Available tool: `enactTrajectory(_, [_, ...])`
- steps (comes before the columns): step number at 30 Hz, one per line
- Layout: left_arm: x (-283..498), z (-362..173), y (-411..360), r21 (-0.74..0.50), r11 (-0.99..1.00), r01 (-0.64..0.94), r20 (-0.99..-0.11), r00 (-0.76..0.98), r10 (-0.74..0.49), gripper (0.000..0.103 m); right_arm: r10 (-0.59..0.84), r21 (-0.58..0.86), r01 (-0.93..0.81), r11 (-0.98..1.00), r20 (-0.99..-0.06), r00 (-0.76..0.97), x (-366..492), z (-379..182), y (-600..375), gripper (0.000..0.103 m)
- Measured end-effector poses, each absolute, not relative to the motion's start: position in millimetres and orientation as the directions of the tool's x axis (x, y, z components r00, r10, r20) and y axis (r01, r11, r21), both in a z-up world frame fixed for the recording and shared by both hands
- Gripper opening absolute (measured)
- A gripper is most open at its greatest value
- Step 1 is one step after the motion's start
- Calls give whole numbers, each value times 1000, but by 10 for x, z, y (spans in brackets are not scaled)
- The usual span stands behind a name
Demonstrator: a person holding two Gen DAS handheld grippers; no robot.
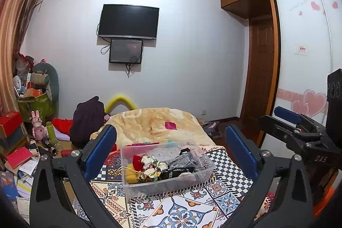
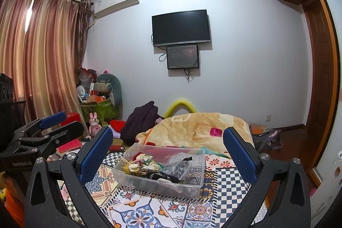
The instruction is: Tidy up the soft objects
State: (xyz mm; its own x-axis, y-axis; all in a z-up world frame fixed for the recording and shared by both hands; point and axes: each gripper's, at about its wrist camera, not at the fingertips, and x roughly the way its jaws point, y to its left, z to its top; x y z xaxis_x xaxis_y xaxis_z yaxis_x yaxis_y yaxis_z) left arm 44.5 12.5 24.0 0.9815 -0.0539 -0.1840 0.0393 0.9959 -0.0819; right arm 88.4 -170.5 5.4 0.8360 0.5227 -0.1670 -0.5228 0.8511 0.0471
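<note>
Two fisheye views, one from each handheld gripper, both looking forward along blue-padded fingers across a bed toward the far wall.

The left wrist view sits close above the patterned bedcover [image 1: 188, 206], with the clear plastic bin [image 1: 132, 183] near, at 6 o'clock, between its finger pads. The right gripper [image 1: 286, 121] intrudes at 3 o'clock.

The right wrist view looks from just beside it, facing the same way, with the same bin [image 2: 192, 187] at 6 o'clock and the left gripper [image 2: 49, 121] at 9 o'clock.

Both share the bin, the bedcover [image 2: 230, 187], and the wall-mounted television [image 1: 128, 22] [image 2: 180, 27] near centre.
</note>
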Motion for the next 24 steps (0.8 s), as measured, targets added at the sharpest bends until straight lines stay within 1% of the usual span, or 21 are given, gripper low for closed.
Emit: enactTrajectory(24, [451,216,133,-77,996,36,-184,982,-50,103,525,50,-525,850,-171,834,871,36,-1694,103])
